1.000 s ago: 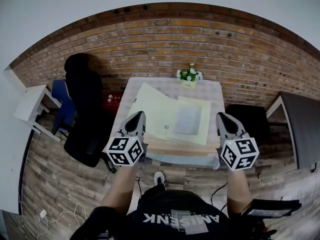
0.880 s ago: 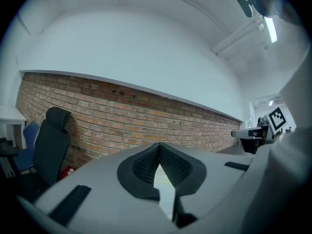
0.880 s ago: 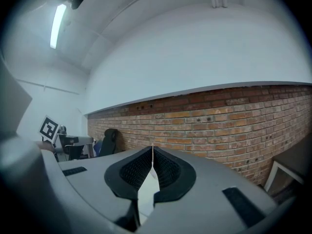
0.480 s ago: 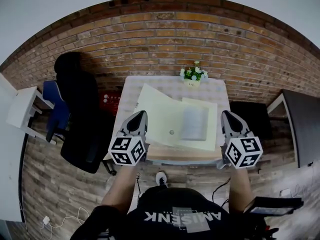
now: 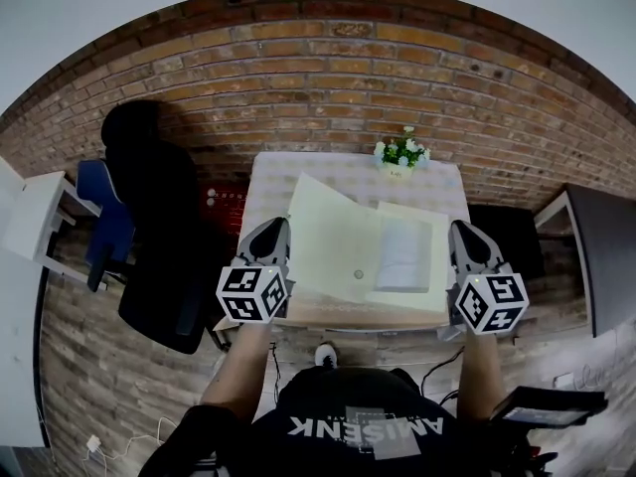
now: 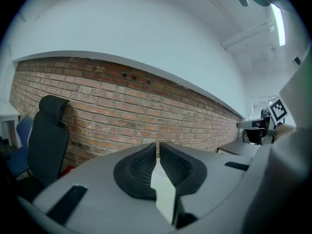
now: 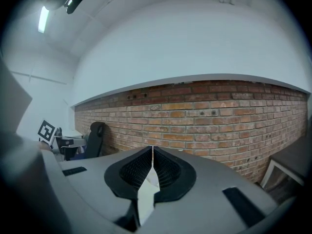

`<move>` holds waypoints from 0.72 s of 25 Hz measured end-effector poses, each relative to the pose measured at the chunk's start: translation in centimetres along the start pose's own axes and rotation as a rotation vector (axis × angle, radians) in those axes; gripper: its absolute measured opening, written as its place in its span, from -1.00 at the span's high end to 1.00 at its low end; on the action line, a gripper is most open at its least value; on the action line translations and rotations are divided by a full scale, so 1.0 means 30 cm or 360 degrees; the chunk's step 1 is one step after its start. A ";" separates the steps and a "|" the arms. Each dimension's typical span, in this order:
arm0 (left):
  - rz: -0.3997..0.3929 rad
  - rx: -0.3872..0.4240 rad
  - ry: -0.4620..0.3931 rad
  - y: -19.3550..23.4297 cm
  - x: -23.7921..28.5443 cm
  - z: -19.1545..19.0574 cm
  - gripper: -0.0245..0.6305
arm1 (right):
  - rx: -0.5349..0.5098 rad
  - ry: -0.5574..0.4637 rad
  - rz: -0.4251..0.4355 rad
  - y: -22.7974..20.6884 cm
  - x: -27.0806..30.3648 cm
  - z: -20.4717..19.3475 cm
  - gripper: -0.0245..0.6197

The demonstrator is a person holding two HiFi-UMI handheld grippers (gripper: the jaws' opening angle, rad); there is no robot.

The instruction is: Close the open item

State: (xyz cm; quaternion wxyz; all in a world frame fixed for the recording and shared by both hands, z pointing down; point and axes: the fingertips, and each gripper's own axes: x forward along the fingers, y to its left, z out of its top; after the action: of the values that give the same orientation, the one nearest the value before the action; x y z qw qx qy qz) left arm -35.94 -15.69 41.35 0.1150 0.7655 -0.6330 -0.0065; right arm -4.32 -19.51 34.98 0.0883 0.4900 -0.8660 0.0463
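Folder (image 5: 338, 241) lies open on table (image 5: 328, 167), left cover spread toward left gripper (image 5: 272, 229), sheet on right half.

Left gripper: jaws pressed together, empty. Right gripper (image 5: 463, 233): same, nothing held.

Likely best: slip left tip under cover's outer edge, swing cover over onto sheet, right gripper steadying right half.

Versus one second earlier: both grippers nearer table, flanking folder; jaws unchanged.

Bright even light fr ceiling strip lamp (image 7: 44, 18); strong fisheye, dark corners; near fg soft.
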 end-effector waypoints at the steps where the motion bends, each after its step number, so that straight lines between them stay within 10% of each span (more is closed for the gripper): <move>1: 0.0013 -0.0011 0.0019 0.034 0.004 -0.015 0.88 | 0.0002 0.0007 -0.0004 0.007 0.019 -0.002 0.79; 18: 0.0109 -0.0251 0.0312 0.303 0.022 -0.351 0.46 | -0.0016 0.0110 0.0133 0.120 0.272 -0.069 0.79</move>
State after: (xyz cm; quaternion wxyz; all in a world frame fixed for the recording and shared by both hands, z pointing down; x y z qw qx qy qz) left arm -42.98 -16.13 53.37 0.2364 0.7290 -0.6421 0.0224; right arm -11.30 -24.16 38.65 0.1185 0.4512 -0.8823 0.0626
